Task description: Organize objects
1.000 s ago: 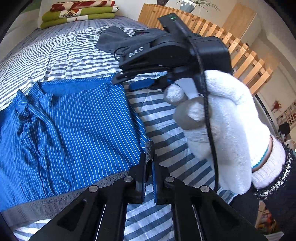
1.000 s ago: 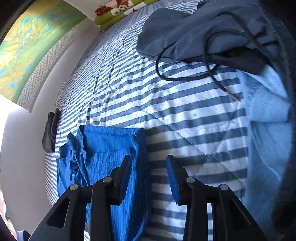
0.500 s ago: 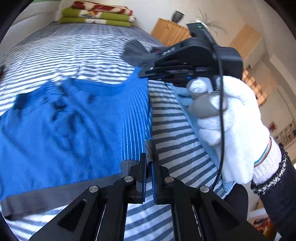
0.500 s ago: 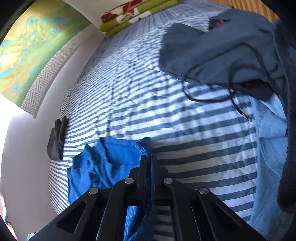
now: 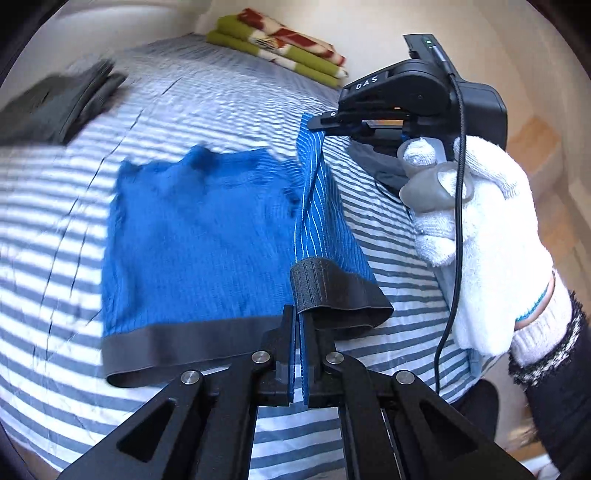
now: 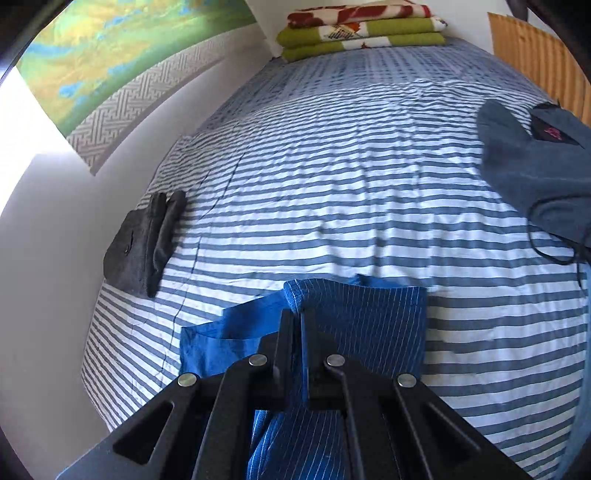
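Note:
Blue pin-striped shorts (image 5: 199,236) with a grey waistband (image 5: 332,288) lie on the striped bed (image 5: 207,110). My left gripper (image 5: 299,321) is shut on the waistband's right corner, lifted and folded over. My right gripper (image 5: 321,122), held by a white-gloved hand, is shut on the far right leg hem. In the right wrist view the right gripper (image 6: 298,321) pinches the blue fabric (image 6: 362,314), which hangs below it.
A folded dark grey garment (image 6: 144,243) lies by the wall at the left. A grey-blue garment (image 6: 535,177) with a black cord lies at the right. Folded green and red blankets (image 6: 362,33) sit at the bed's head. A wooden slatted rail (image 6: 539,55) stands beyond.
The right gripper closed on the shorts' far hem. Both grippers then lifted the right edge and carried it leftward over the shorts.

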The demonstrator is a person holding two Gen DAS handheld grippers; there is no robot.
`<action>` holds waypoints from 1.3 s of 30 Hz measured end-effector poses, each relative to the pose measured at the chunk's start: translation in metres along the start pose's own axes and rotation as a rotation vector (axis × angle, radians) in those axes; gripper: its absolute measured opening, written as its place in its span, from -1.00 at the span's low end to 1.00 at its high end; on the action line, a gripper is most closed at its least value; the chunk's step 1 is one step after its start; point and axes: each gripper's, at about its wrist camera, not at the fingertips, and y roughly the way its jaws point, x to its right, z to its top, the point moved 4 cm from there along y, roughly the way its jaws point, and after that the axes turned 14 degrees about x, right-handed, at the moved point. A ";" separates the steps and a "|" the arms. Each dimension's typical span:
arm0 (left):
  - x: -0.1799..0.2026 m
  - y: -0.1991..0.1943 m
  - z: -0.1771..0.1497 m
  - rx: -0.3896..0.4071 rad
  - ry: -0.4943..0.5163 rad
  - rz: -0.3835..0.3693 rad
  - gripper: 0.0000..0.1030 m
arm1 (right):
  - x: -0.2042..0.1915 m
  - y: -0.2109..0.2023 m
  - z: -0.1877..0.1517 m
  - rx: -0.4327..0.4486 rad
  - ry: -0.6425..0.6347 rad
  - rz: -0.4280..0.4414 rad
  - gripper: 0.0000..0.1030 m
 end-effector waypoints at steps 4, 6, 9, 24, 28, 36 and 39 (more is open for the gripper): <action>-0.032 -0.009 -0.002 0.009 -0.060 0.024 -0.98 | -0.030 0.012 -0.007 -0.022 -0.052 -0.008 -0.94; -0.043 -0.017 0.000 0.027 -0.089 0.024 -0.98 | -0.044 0.017 -0.008 -0.029 -0.065 -0.002 -0.94; -0.057 -0.028 -0.001 0.059 -0.088 0.056 -0.98 | -0.063 0.027 -0.012 -0.049 -0.093 0.006 -0.94; -0.095 -0.037 -0.020 0.061 -0.091 0.161 -0.98 | -0.091 0.038 -0.050 -0.142 -0.203 0.017 -0.40; -0.096 -0.038 -0.019 0.064 -0.086 0.173 -0.98 | -0.072 0.024 -0.074 -0.160 -0.307 -0.045 -0.40; -0.096 -0.029 -0.021 0.048 -0.093 0.171 -0.98 | -0.045 0.022 -0.085 -0.197 -0.287 -0.100 -0.40; -0.093 -0.027 -0.022 0.043 -0.078 0.176 -0.98 | -0.075 0.031 -0.069 -0.176 -0.258 -0.035 -0.28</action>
